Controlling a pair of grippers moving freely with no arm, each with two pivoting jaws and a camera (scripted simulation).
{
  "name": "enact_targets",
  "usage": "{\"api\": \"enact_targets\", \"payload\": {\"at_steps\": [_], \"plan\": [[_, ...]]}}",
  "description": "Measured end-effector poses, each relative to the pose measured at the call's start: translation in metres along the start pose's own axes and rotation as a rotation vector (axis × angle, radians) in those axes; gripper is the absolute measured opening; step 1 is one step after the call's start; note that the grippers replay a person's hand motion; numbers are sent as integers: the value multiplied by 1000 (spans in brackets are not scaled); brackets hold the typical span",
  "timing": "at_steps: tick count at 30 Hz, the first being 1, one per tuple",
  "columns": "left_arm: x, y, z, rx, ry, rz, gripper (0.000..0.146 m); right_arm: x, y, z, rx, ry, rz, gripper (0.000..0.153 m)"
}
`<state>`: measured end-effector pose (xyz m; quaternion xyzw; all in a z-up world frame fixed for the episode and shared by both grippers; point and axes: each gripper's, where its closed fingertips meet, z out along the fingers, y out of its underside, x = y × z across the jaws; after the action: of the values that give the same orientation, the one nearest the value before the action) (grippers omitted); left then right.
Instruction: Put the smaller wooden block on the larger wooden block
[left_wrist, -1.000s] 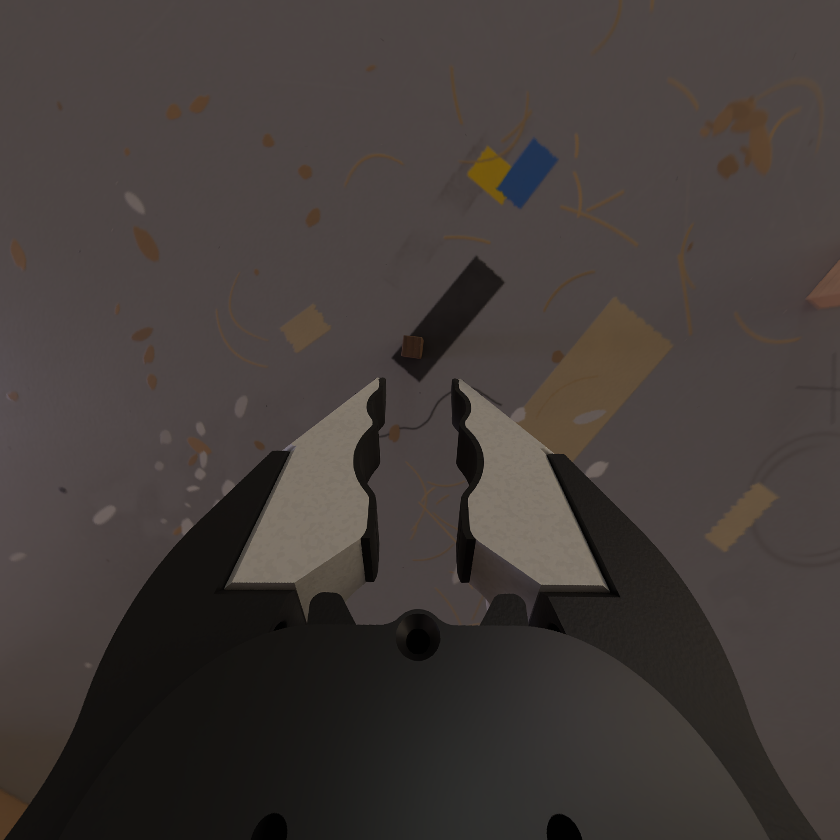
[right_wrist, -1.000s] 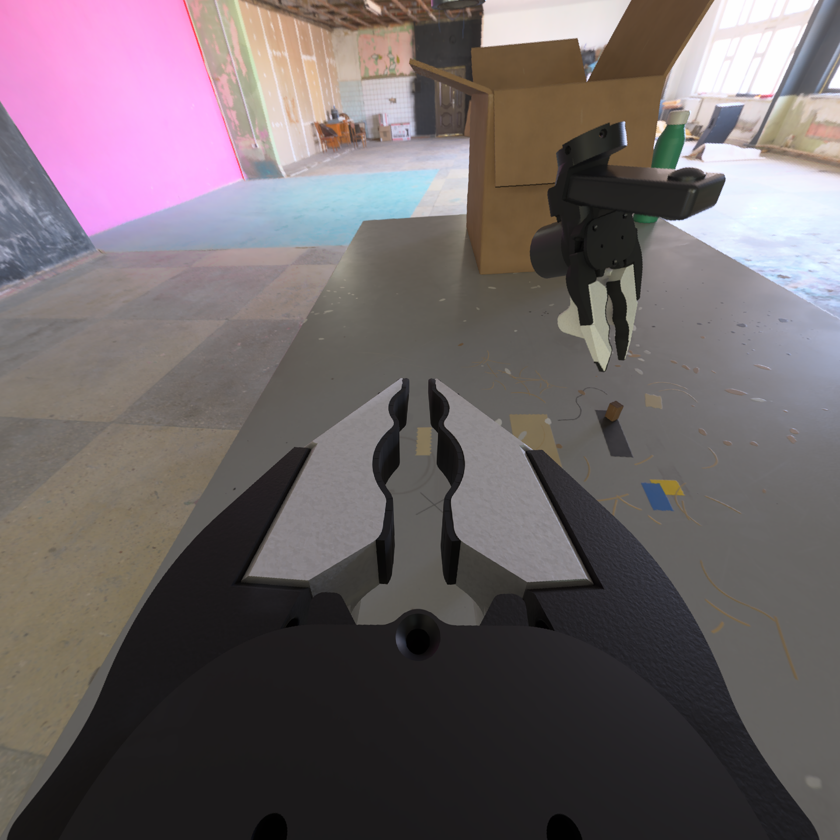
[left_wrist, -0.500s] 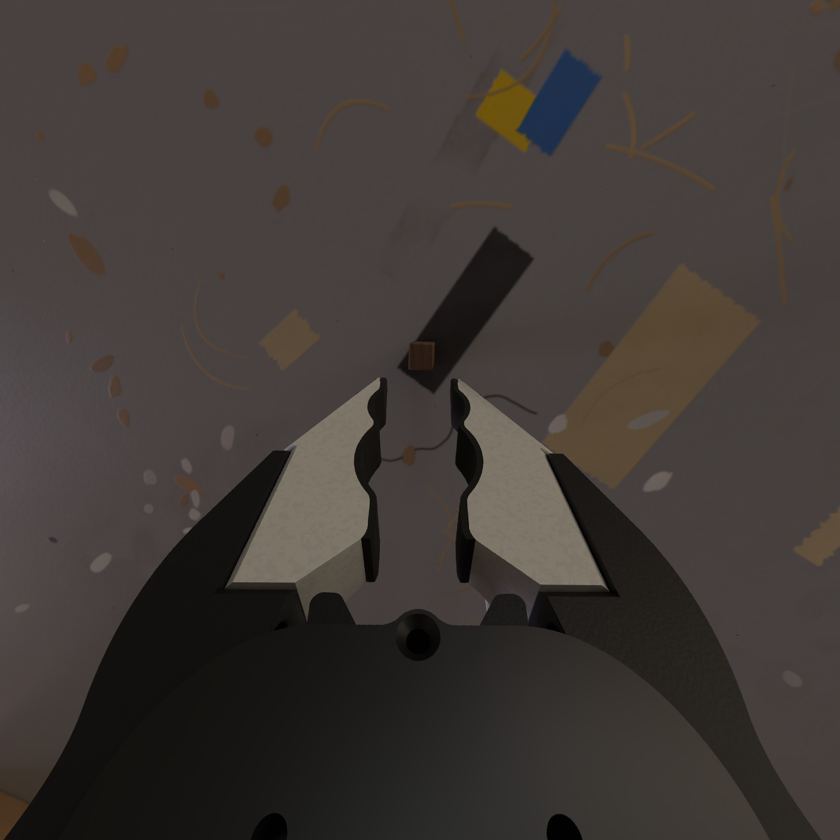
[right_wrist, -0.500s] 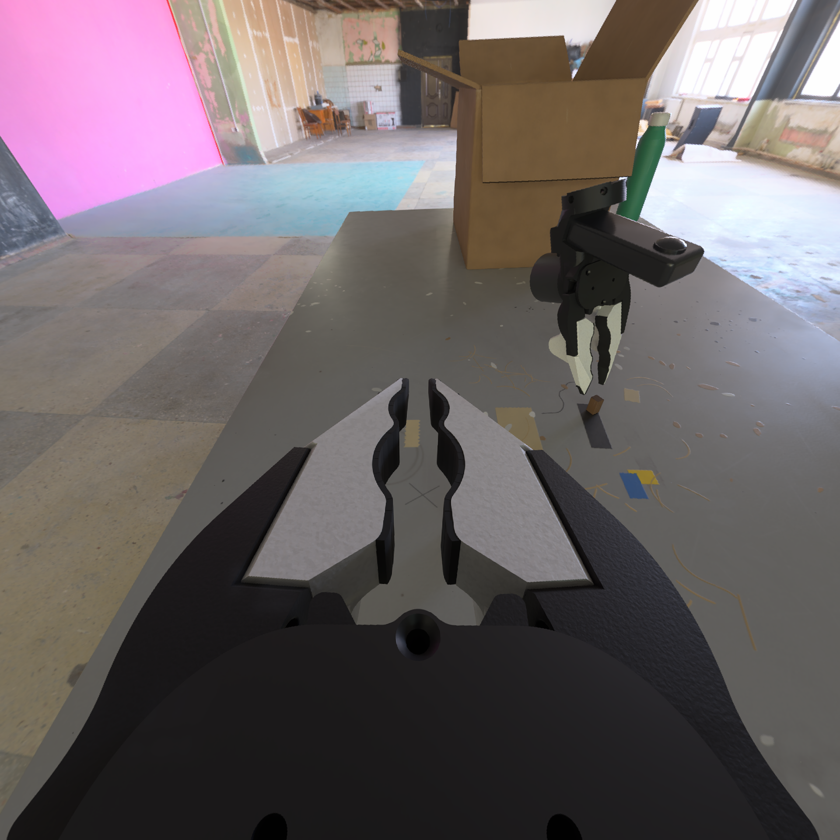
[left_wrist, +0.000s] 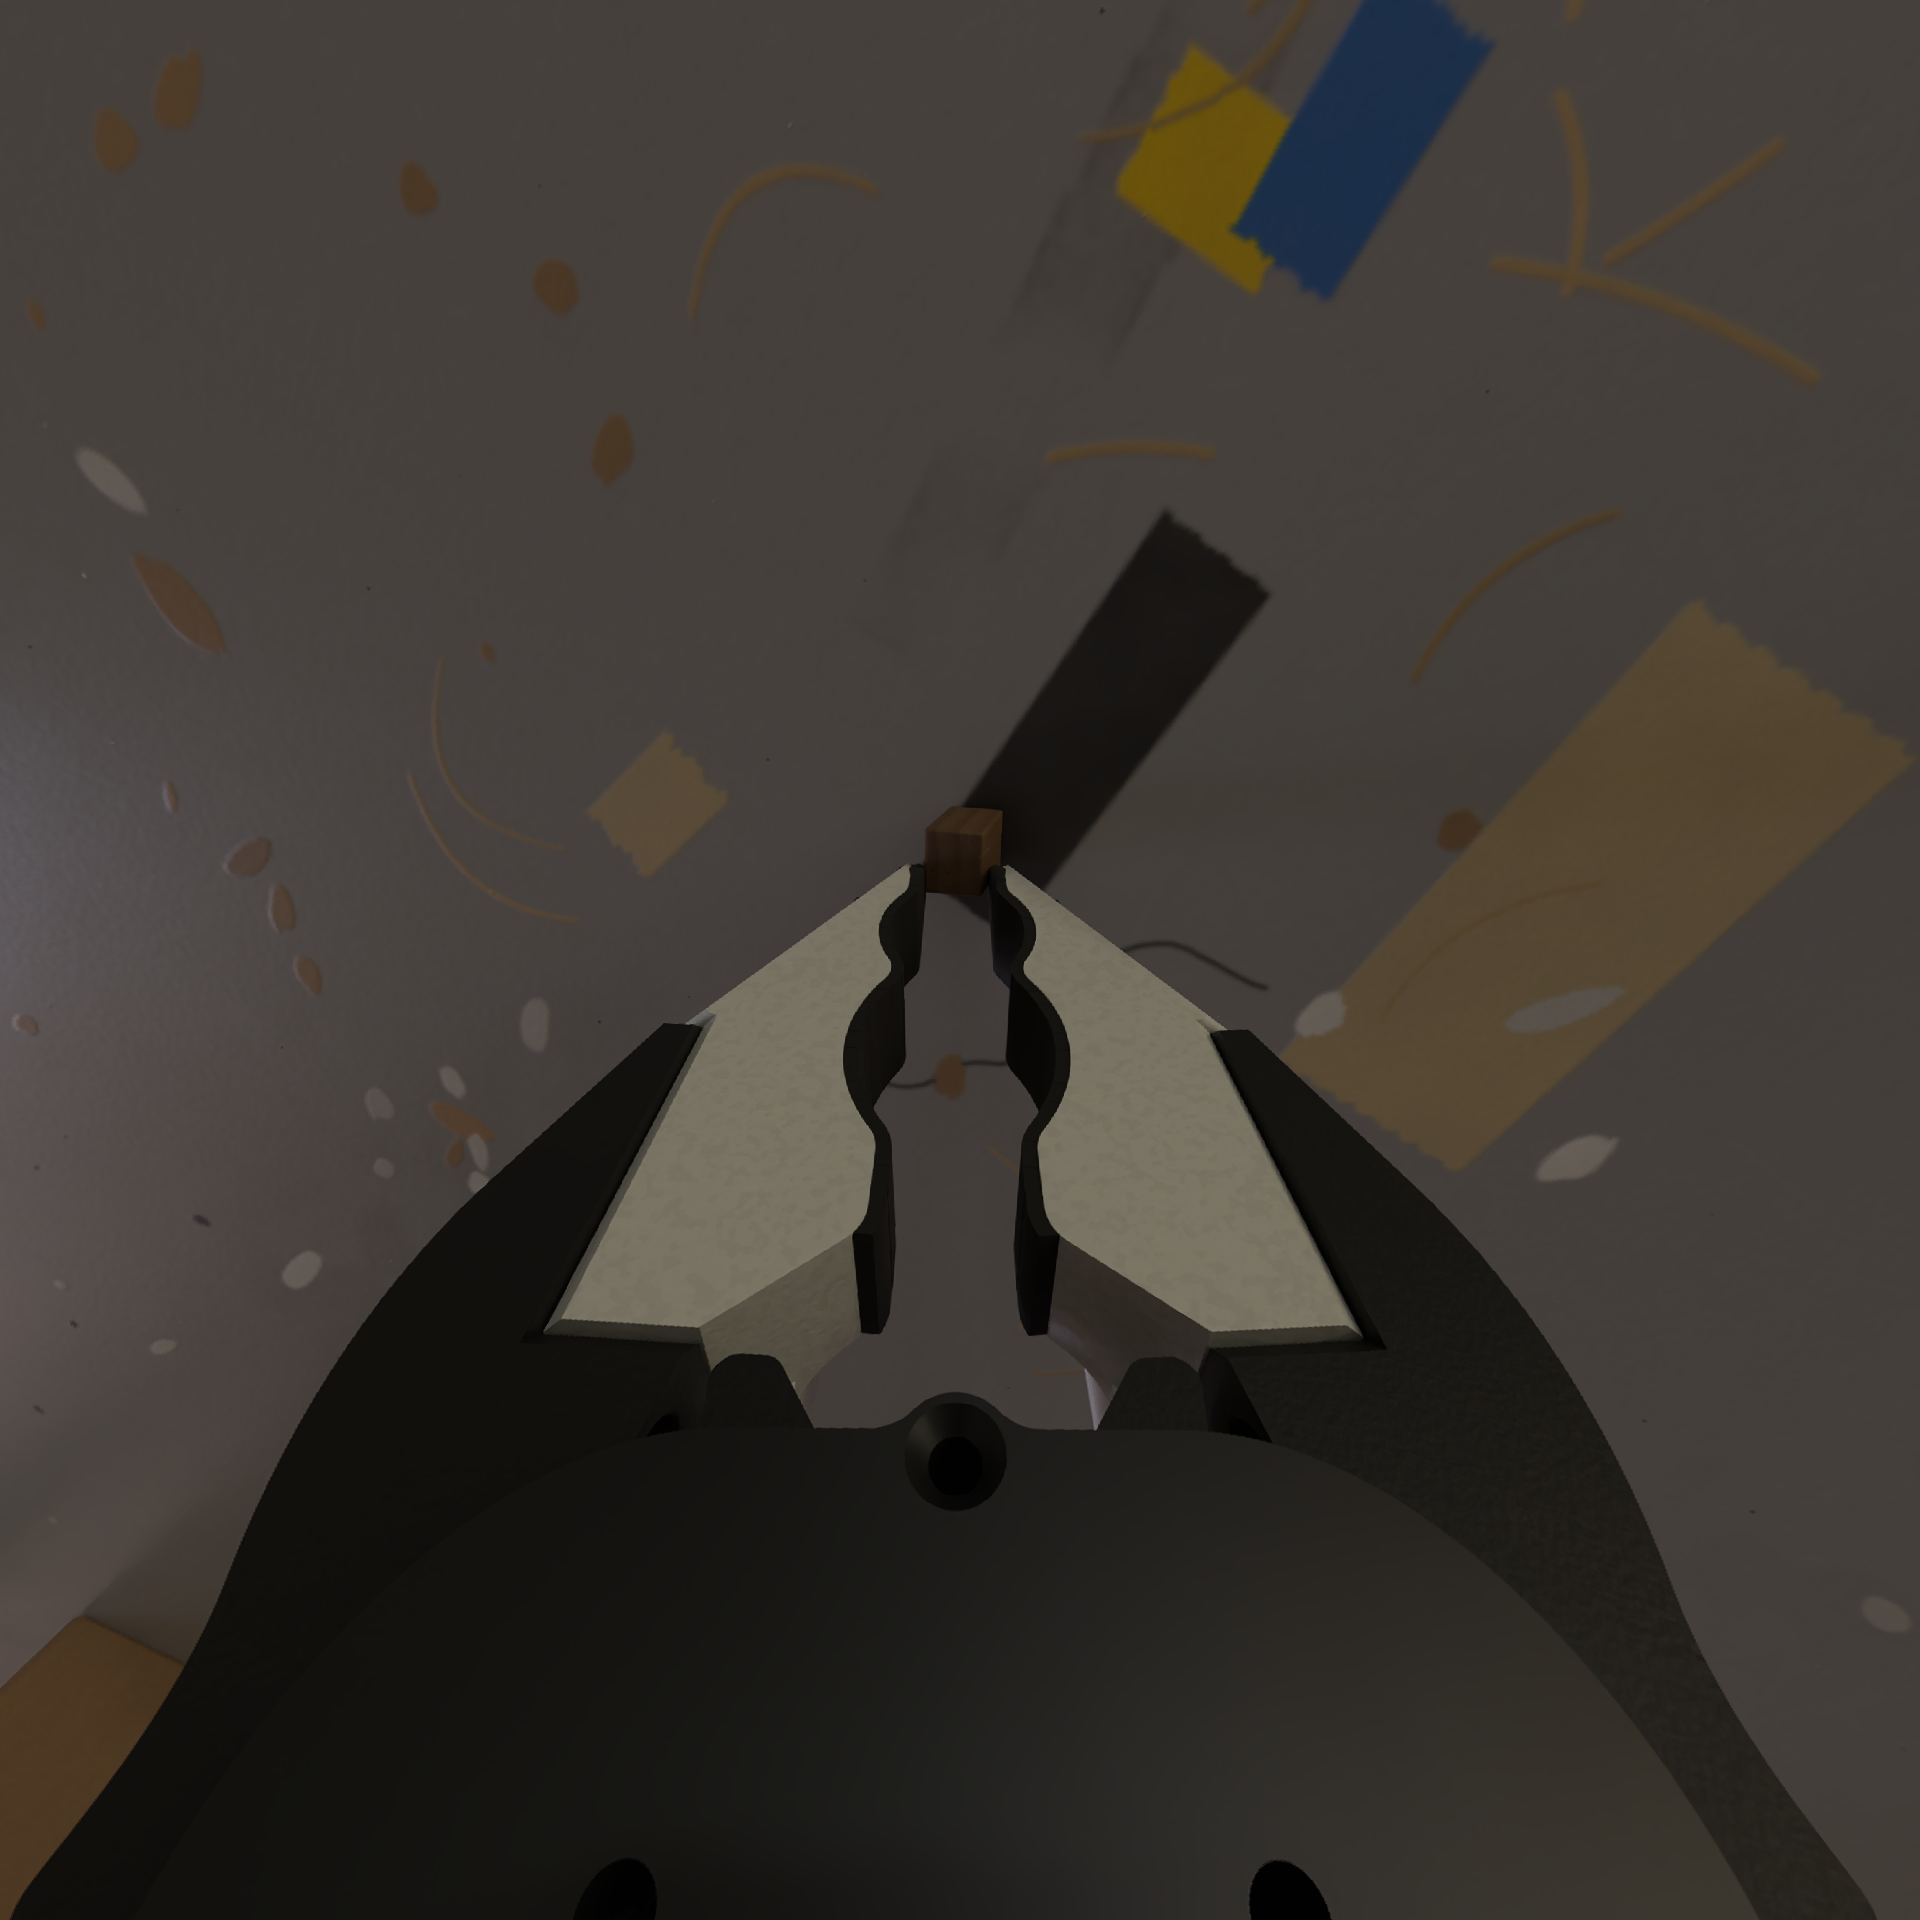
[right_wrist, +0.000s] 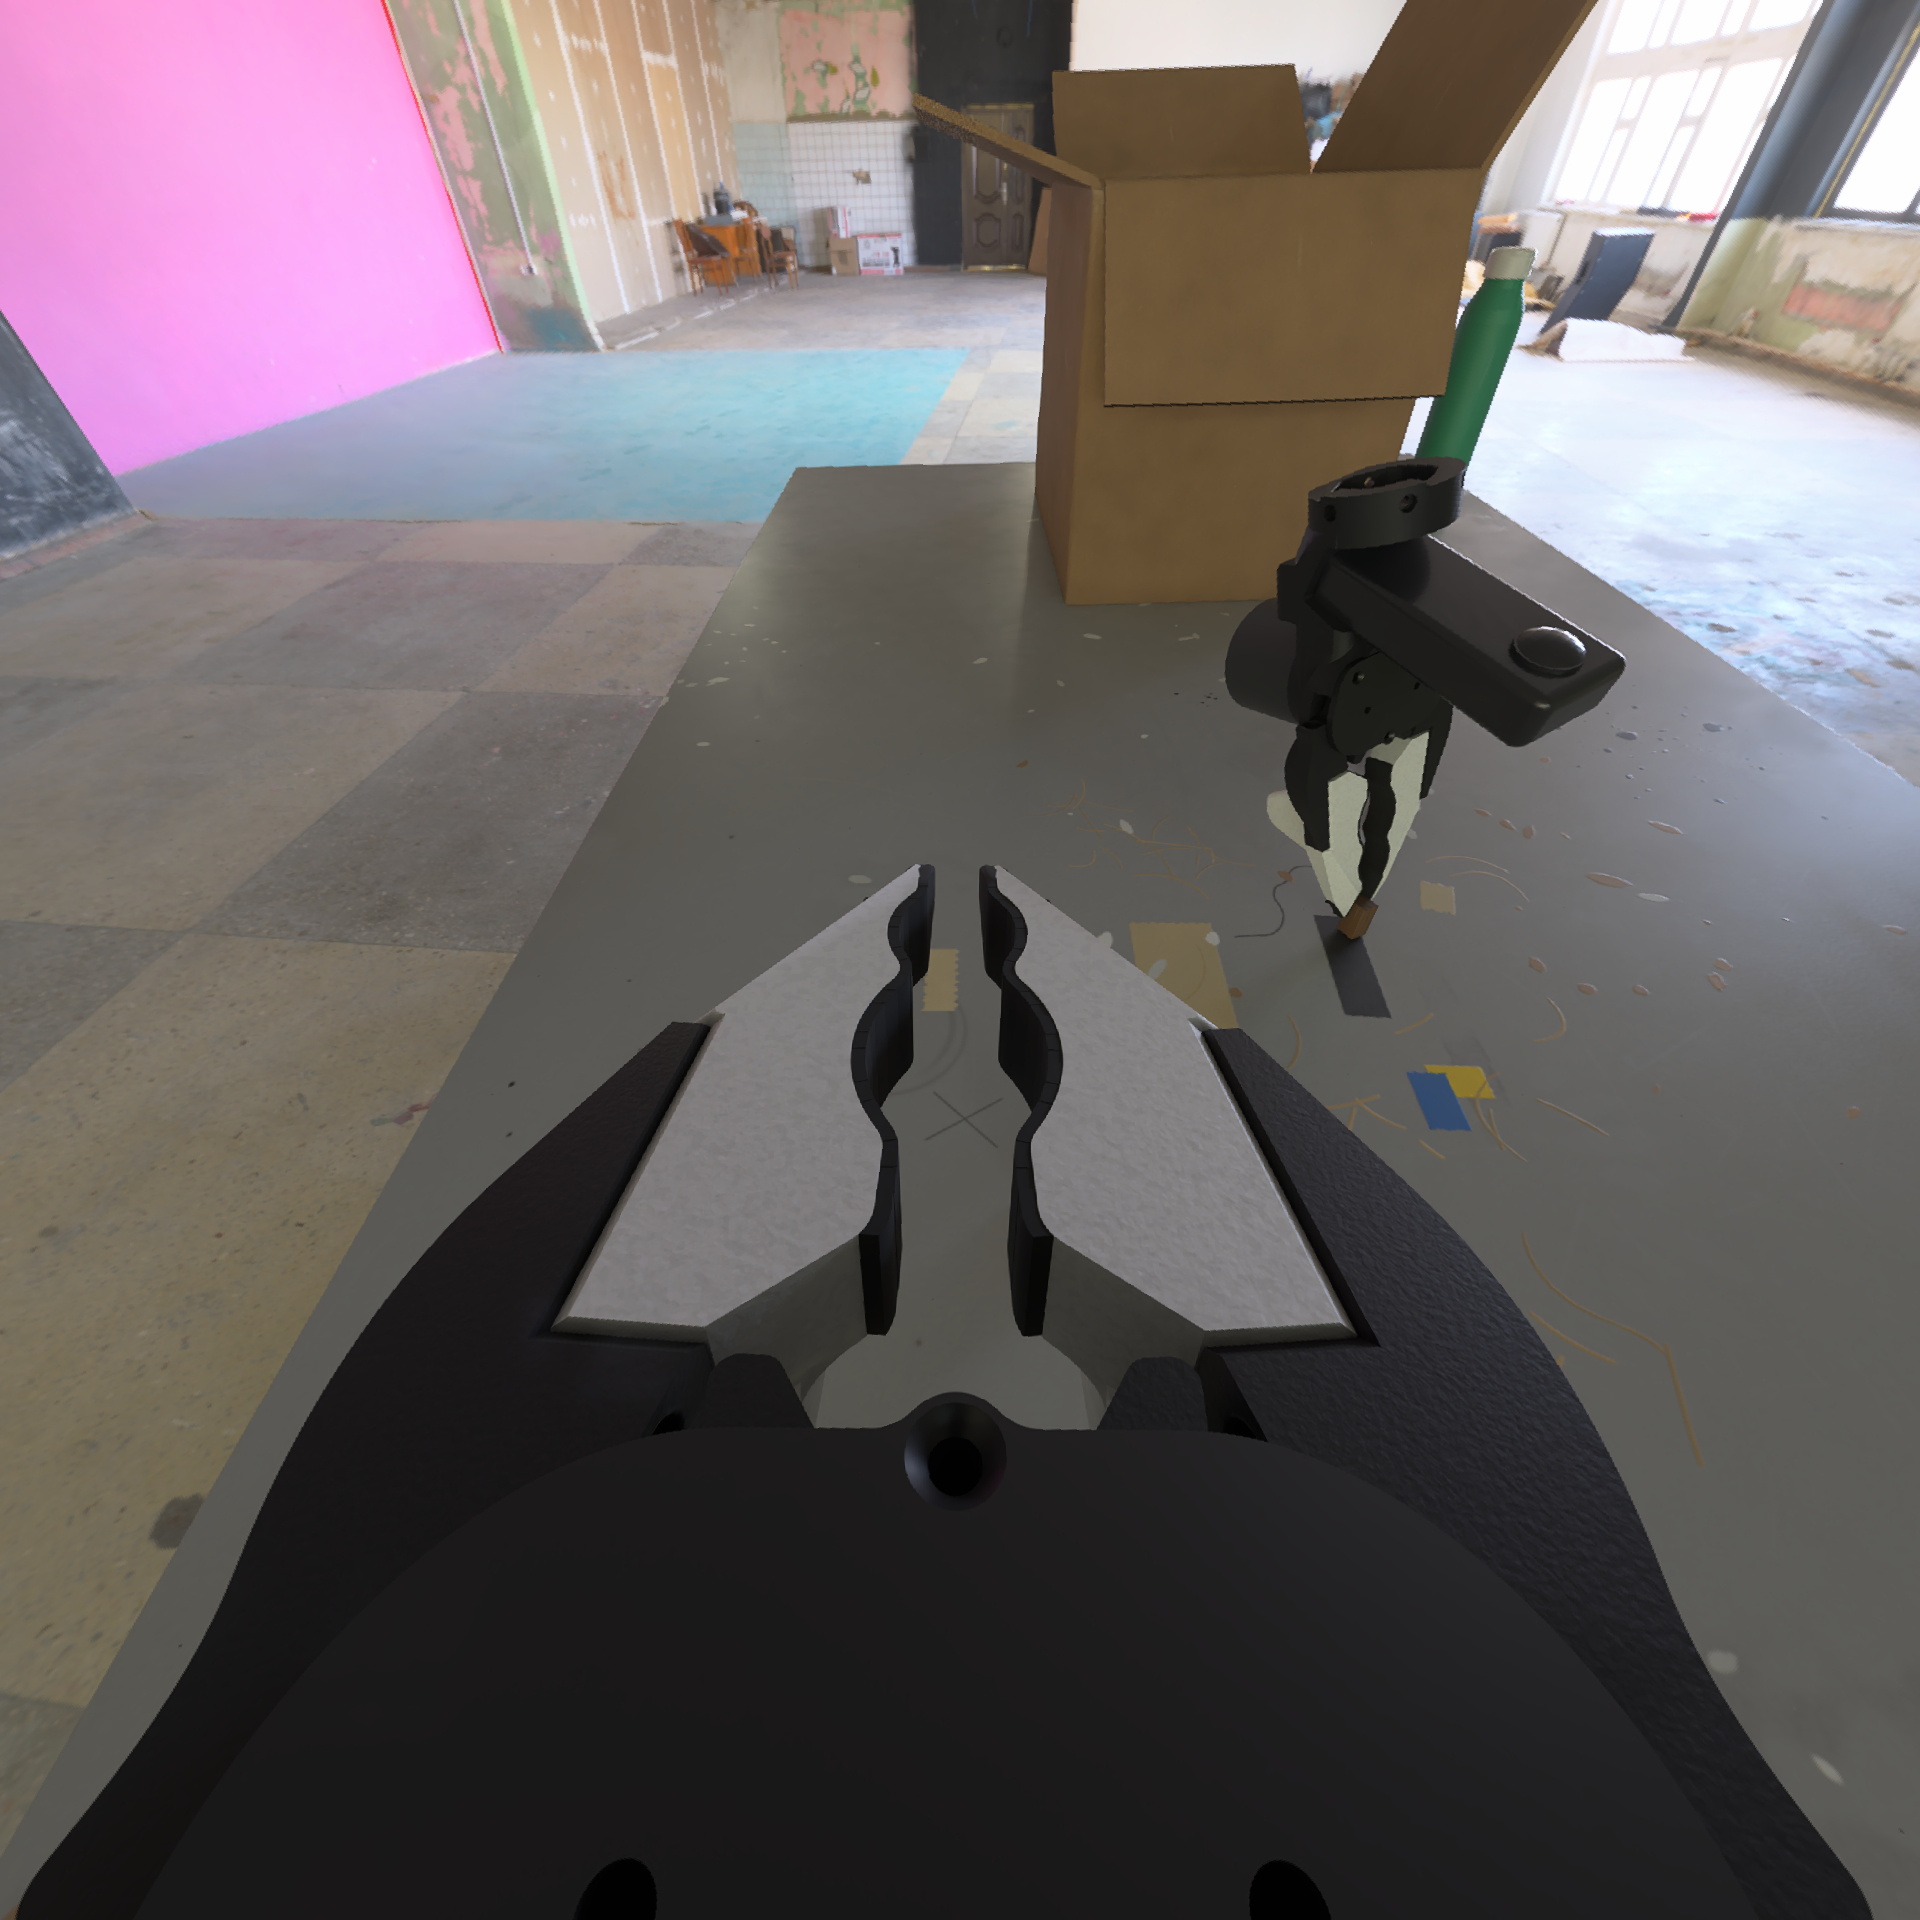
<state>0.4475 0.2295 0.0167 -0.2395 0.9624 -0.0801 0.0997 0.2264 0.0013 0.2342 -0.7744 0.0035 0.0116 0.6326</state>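
Smaller wooden block (left_wrist: 964, 852) on grey surface (left_wrist: 520, 540), at end of black tape strip (left_wrist: 1132, 675), right at tips of left gripper (left_wrist: 958, 883). Jaws flank it, slightly parted; contact not certain. Probably light, rigid, smooth-faced: pinch opposite flat sides, low and centred, or likely to twist out. Right gripper (right_wrist: 956, 883) idle, jaws narrowly apart, empty. Larger block not in view.

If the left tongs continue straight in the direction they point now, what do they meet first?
Most likely the small wooden block, which sits right at the tips of the left tongs, partly between them. Directly behind it is the table, on which the block seems to rest.
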Motion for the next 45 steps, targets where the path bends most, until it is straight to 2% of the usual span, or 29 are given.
{"api": "enact_targets", "payload": {"at_steps": [5,7,11,15,20,24,29,32,36,38,41,45], "plan": [[-14,10,-7,-38,-61,-49,12,0,0,0,-5,2,-1,8],[-16,9,-16,-4,-46,-84,12,0,1,0,-9,6,-5,8],[-18,8,-41,58,-36,-154,12,-1,0,0,-16,16,-19,8],[-18,3,-79,119,-116,-158,12,-2,-1,-1,-23,23,-33,8],[17,-21,-149,272,-194,-105,12,-2,-3,-7,-43,52,-70,8],[72,-48,-175,332,-162,4,12,9,0,-23,-85,151,-87,8],[175,-89,-146,259,70,290,12,21,16,-42,-175,220,-38,8],[209,-97,-119,169,136,388,12,26,42,-51,-282,217,1,8],[221,-91,-85,21,159,429,12,32,101,-59,-540,178,100,6],[225,-86,-74,-38,177,439,12,31,122,-57,-618,128,128,7],[226,-80,-63,-103,185,446,12,29,139,-54,-674,73,152,6],[227,-78,-56,-128,177,440,12,29,142,-55,-693,81,146,7]]}}
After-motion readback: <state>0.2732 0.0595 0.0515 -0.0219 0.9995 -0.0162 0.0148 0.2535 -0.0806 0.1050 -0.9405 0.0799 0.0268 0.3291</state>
